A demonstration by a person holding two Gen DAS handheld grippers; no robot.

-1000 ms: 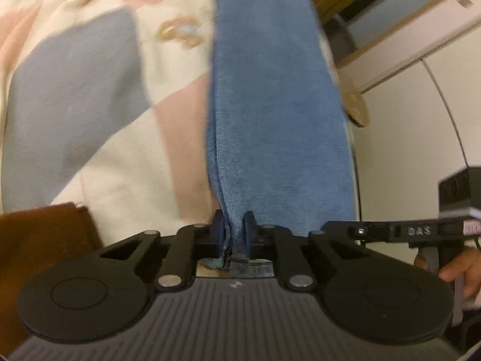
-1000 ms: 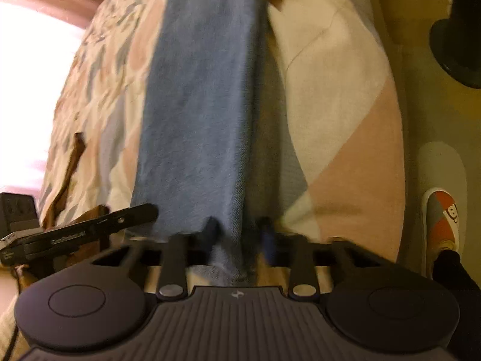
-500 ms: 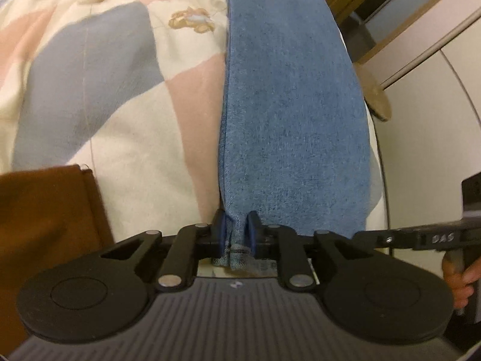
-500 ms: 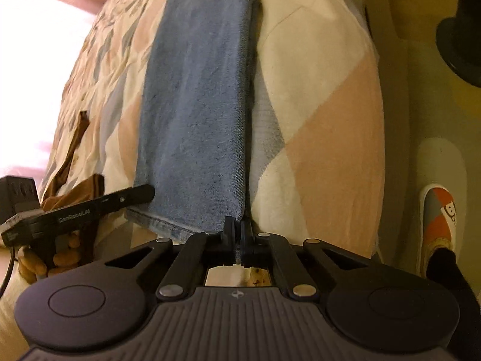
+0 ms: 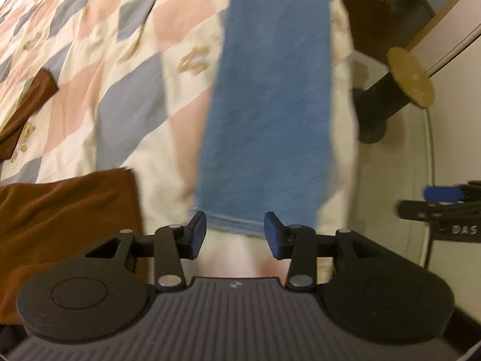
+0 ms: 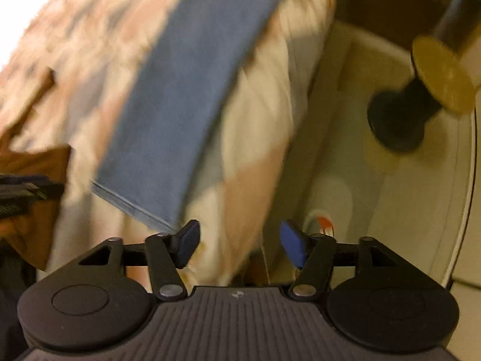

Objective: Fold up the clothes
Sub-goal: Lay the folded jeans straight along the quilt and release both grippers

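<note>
Denim laid out: in the left wrist view the long blue denim garment lies flat on the checked quilt of the bed, left gripper fingers opening, empty. Right wrist view: right gripper likewise spreading, nothing held. Next, I'd judge, regrasp the hem for another fold.

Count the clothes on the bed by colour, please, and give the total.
Blue: 1, the long folded denim piece.
Brown: 2, one near garment and one farther piece.
Total: 3.
</note>
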